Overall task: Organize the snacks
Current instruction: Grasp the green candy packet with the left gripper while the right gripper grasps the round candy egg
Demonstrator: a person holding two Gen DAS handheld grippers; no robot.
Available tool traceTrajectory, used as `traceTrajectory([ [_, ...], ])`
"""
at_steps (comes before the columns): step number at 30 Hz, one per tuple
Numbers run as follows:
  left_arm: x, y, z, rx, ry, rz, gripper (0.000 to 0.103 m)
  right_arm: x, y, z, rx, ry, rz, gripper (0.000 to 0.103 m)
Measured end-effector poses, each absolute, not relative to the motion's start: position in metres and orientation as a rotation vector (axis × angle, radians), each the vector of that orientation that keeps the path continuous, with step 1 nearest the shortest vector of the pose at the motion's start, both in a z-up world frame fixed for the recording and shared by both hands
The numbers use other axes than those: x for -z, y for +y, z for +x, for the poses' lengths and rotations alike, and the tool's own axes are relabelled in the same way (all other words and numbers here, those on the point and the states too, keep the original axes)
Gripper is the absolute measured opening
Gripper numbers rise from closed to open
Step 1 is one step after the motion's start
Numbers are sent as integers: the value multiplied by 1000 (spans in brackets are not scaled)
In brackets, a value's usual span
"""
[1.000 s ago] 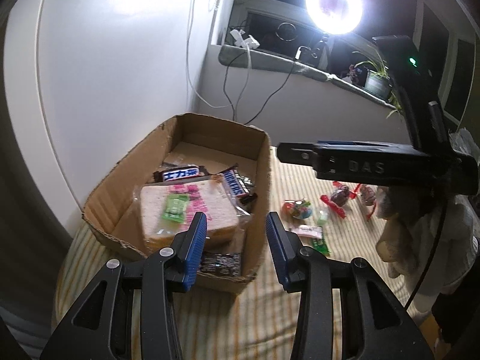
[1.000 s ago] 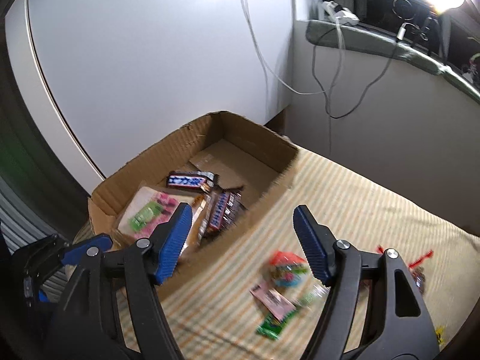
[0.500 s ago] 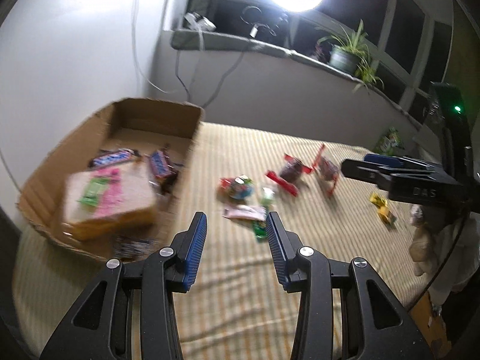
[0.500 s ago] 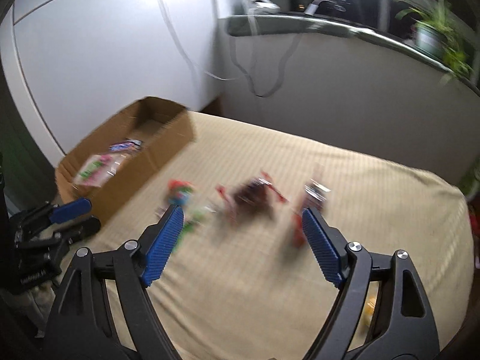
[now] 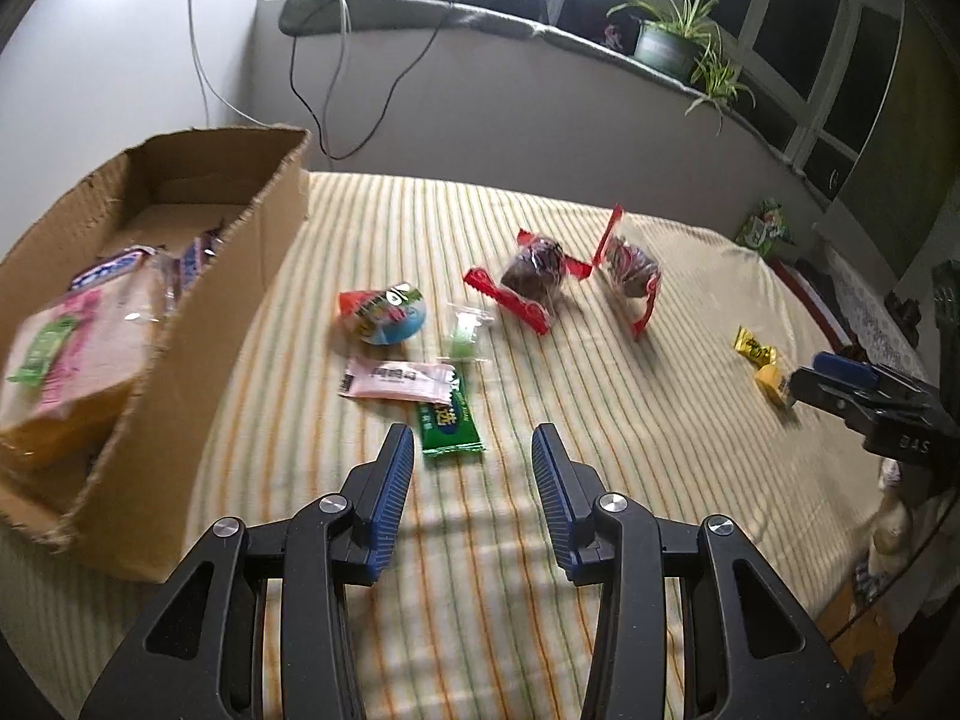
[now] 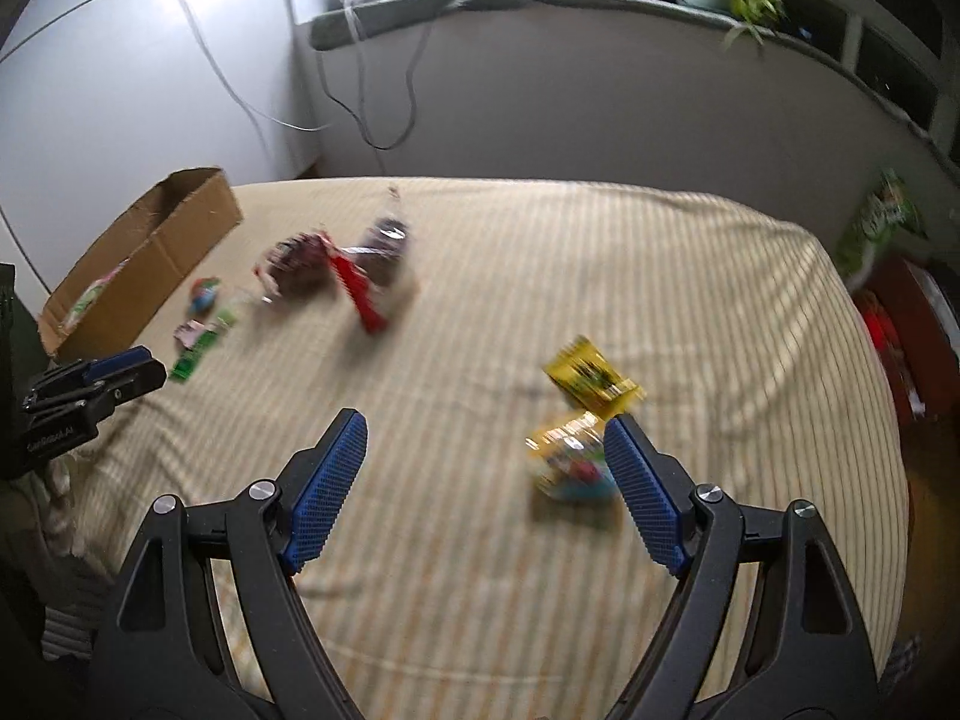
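A cardboard box at the left holds a wrapped sandwich and candy bars. Loose on the striped cloth lie a green packet, a pink packet, a round colourful snack and two red-wrapped snacks. My left gripper is open and empty, just short of the green packet. My right gripper is open and empty; a yellow packet and a yellow-wrapped snack lie by its right finger. The box also shows in the right wrist view.
The striped cloth covers a bed or table that ends at the right. A grey ledge with cables and a potted plant runs along the back. A green bag lies at the far right edge.
Both grippers have swung right, away from the box and over the loose snacks. The right gripper now hovers by the yellow snacks. Both stay open and empty.
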State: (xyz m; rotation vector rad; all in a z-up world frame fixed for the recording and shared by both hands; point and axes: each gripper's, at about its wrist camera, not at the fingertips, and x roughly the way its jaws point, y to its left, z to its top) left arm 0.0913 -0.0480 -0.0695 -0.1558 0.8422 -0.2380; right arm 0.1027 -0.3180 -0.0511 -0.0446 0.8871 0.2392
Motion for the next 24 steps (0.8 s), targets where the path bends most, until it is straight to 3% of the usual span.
traceTrajectory([
  [4,76,-53,97,236,866,-148,40,61,-337,104,-221,917,-9,83],
  [8,80,-54,101,230,877,-148,40,72,-347,111,-213,958,42,75],
  [18,83,-58,115,223,892,-115,39,92,-345,126,-198,999,11,66],
  [24,84,-58,118,183,891,-98,33,92,-341,125,-183,1000,-21,62],
])
